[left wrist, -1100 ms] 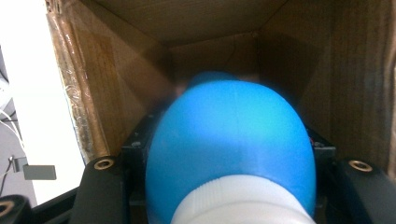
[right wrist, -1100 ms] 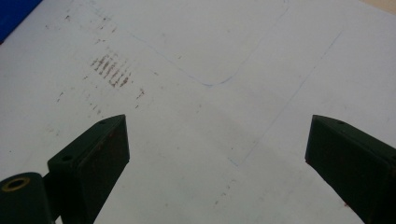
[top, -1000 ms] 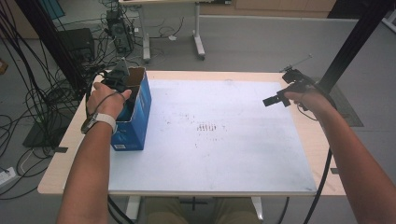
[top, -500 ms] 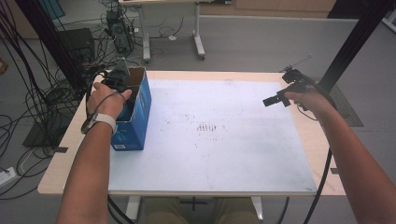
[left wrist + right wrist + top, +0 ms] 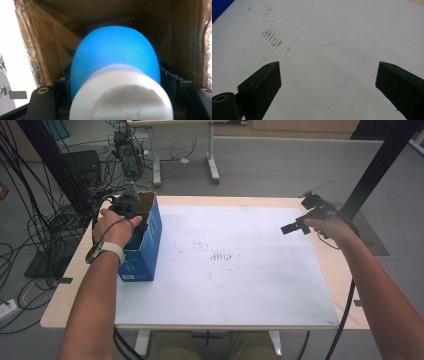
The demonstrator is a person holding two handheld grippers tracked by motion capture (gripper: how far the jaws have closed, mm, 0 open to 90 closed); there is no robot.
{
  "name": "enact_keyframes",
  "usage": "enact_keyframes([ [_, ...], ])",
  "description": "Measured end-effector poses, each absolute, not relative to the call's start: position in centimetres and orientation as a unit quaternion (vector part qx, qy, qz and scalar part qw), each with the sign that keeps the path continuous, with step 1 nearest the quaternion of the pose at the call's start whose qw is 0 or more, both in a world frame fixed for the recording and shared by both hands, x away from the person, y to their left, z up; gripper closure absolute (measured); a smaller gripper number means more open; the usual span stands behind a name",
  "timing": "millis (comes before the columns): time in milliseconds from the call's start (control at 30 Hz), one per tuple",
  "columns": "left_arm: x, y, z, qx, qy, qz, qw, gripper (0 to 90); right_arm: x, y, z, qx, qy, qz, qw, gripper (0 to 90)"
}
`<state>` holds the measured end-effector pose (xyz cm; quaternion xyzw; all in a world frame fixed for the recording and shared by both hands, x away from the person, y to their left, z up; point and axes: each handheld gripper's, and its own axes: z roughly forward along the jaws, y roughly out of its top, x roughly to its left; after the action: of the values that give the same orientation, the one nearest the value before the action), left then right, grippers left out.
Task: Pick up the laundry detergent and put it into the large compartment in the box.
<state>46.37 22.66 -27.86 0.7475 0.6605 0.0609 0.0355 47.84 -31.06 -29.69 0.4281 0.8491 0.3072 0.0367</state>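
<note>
While the left gripper (image 5: 131, 204) hangs nose-down in the open top of the box (image 5: 148, 245), its own view looks straight down at the thing in hand. Nearest the lens is a white end (image 5: 120, 97), broad and matte; behind it swells a blue body (image 5: 115, 55), smooth and rounded like a dome. This thing sits inside the box, between the two black jaws, with brown card walls (image 5: 37, 52) close around it. The jaws have just been opening and now stand partly apart, flanking the blue body rather than clamping it — whether a pad touches it the view is too tight to tell.

By its looks the thing is moulded plastic, probably hollow and light, stiff enough to bear a firm pinch. The glossy curve is the risk: pads set high on the dome would likely squeeze off it. The better hold seems low on the blue body, just beside the white end, where the sides run straighter — or on the white end itself, whose duller surface should slip less.

Farther across the mat (image 5: 235, 285), well apart from the box, the right gripper (image 5: 327, 75) hovers with its jaws spread wide and nothing between them.
</note>
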Motion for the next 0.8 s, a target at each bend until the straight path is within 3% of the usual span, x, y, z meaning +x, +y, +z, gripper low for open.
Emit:
enact_keyframes([
  [800, 45.7, 22.8, -26.6, 0.754, 0.651, 0.068, 0.053, 27.5, 47.6, -30.9, -29.5, 0.425, 0.85, 0.309, 0.038, 6.2],
])
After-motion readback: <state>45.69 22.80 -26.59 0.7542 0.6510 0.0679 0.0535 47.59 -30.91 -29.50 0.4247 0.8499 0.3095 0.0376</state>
